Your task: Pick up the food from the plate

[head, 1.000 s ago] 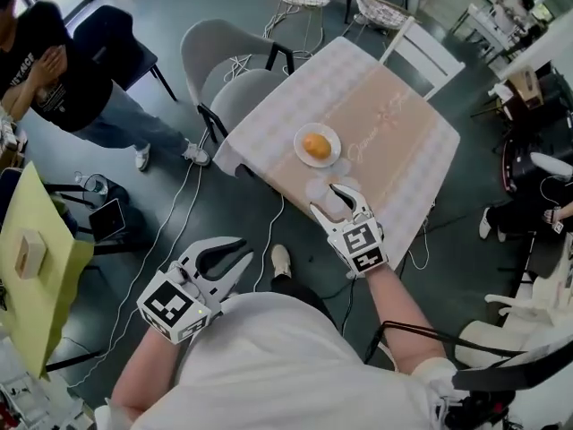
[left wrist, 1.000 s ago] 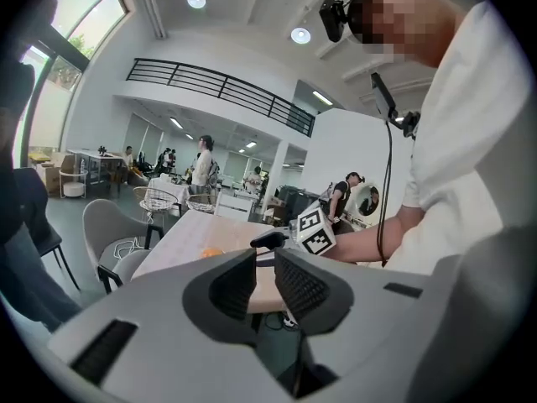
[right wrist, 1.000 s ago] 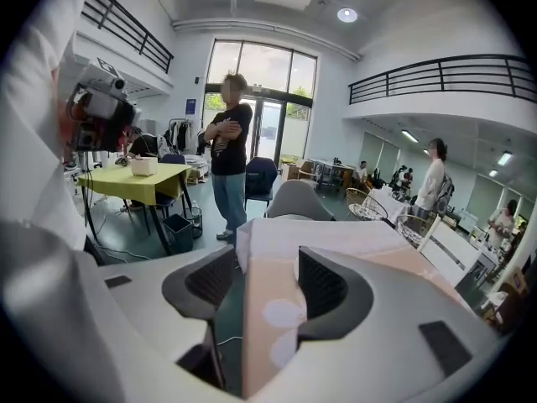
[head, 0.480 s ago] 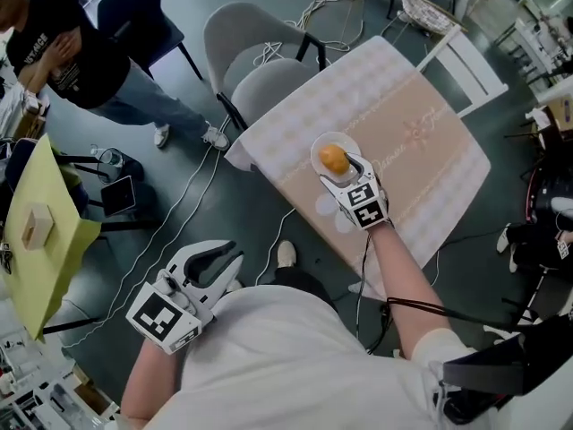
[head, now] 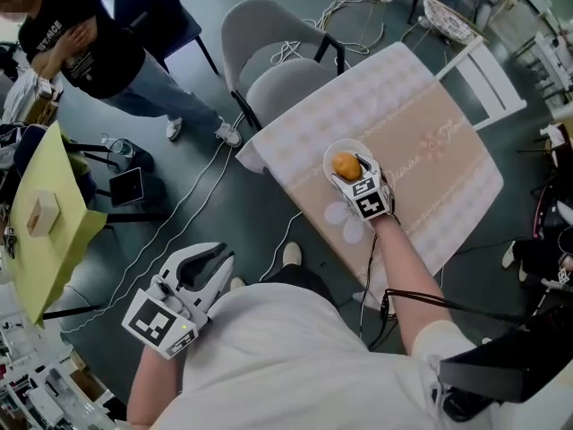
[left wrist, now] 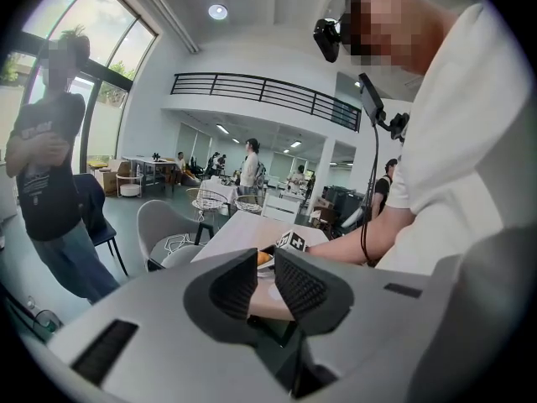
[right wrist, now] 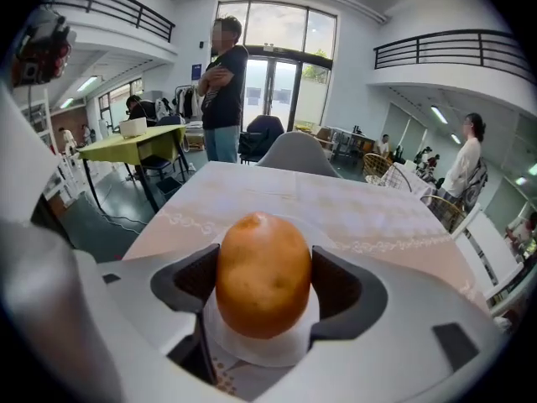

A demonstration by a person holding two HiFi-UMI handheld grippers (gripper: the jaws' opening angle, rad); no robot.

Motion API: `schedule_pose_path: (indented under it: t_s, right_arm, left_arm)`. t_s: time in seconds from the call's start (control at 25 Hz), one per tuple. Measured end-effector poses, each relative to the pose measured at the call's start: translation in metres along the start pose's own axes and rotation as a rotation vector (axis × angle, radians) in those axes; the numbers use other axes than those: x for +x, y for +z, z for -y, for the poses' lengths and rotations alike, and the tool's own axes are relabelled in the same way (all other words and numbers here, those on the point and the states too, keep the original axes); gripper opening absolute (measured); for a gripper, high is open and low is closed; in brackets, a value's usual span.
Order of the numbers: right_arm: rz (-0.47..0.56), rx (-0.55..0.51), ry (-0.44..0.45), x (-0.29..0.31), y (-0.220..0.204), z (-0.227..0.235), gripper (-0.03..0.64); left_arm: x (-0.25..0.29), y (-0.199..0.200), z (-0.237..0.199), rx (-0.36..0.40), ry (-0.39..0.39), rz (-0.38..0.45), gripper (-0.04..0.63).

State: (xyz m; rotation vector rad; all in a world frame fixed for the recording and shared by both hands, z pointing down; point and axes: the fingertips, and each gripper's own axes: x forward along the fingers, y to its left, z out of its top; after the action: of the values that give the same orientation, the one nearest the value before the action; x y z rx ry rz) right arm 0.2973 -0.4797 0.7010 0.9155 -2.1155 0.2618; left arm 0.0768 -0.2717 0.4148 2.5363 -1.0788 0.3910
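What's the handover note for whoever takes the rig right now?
Left gripper: empty, jaws slightly apart, held low, away from the table.
Right gripper: jaws opening, one on either side of the food, no grip yet.
Food: sitting on the plate on the table.
Done: right gripper is at the food.
To do: close on the food, lift it off the plate.

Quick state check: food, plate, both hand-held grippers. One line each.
plate: flat on the table, holding the food.
food: resting on the plate, not lifted.
right hand-held gripper: jaws opening, food between them, not clamped.
left hand-held gripper: open, empty, held away from the table.
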Motion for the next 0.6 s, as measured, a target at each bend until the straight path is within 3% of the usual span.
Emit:
schedule_pose_path:
  t_s: [0.2,0.6]
  right_arm:
    - [0.024,0.031,-0.013,-0.002,0.001,0.005,0.351]
    - [0.07,0.057,-0.048,-0.05,0.019,-0.016,0.351]
  left_arm:
    - [-0.004,0.001,-0.006,0.007,0.01,0.008,0.06]
    - [-0.023,-0.003,0.0,0.027,-0.047,0.027,0.06]
